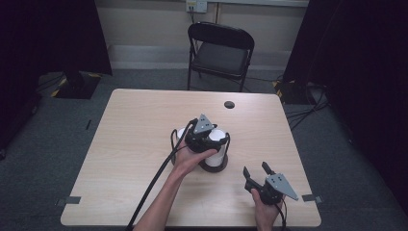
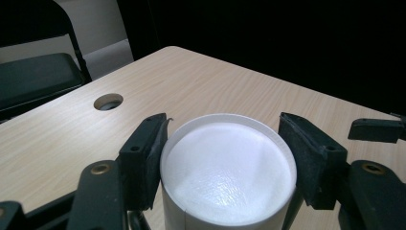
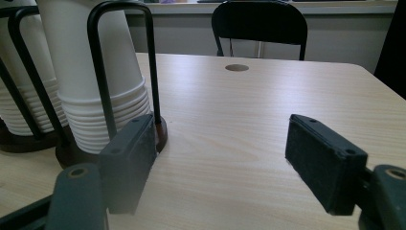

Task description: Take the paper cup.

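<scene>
Paper cup (image 2: 229,175), top of the stack, sits clenched in the left hand-held gripper (image 2: 225,163); it should lift straight up, while the right hand-held gripper (image 1: 260,172) waits released at four o'clock.

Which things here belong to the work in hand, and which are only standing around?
In the work:
- top paper cup, between the left gripper fingers
- cup stack
- black wire holder

Standing around:
- right gripper, open, apart from the cups
- folding chair
- table hole
</scene>
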`<action>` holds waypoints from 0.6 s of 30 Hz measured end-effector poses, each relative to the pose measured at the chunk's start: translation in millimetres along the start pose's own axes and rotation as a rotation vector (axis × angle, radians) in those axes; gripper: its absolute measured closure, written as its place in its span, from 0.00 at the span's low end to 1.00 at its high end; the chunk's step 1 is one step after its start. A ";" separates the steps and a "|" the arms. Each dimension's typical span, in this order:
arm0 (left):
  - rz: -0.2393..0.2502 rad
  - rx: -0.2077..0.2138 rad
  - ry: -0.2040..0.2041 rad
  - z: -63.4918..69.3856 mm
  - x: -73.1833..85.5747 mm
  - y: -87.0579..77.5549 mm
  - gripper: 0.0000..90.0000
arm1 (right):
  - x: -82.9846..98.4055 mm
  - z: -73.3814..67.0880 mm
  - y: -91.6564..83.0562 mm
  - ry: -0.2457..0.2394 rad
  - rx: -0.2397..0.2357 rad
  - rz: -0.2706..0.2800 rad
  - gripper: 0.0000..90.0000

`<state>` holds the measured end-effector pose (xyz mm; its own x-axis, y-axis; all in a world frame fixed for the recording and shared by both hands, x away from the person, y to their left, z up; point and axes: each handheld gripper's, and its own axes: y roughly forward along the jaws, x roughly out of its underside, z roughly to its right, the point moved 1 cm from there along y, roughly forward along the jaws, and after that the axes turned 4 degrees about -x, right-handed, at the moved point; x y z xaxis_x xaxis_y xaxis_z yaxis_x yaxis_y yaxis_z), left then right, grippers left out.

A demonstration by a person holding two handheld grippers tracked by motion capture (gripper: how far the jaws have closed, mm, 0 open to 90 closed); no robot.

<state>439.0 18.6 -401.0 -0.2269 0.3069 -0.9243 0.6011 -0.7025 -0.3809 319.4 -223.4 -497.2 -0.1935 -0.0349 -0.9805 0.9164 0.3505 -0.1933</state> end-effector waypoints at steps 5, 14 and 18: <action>0.023 -0.001 -0.011 -0.8 -2.5 -2.7 0.40 | 0.0 -0.3 0.0 -0.001 0.001 -0.001 0.29; 0.068 -0.004 -0.023 -0.5 -3.8 -9.0 0.40 | 0.1 0.3 -0.5 0.004 -0.001 0.002 0.29; 0.092 -0.003 -0.052 -2.3 -5.6 -14.3 0.40 | 0.1 0.3 -0.5 0.005 0.001 0.003 0.29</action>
<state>433.4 28.4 -390.3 -0.2105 0.2075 -0.9553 0.6232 -0.7244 -0.2947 319.1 -223.9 -497.2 -0.1923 -0.0294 -0.9809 0.9174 0.3496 -0.1904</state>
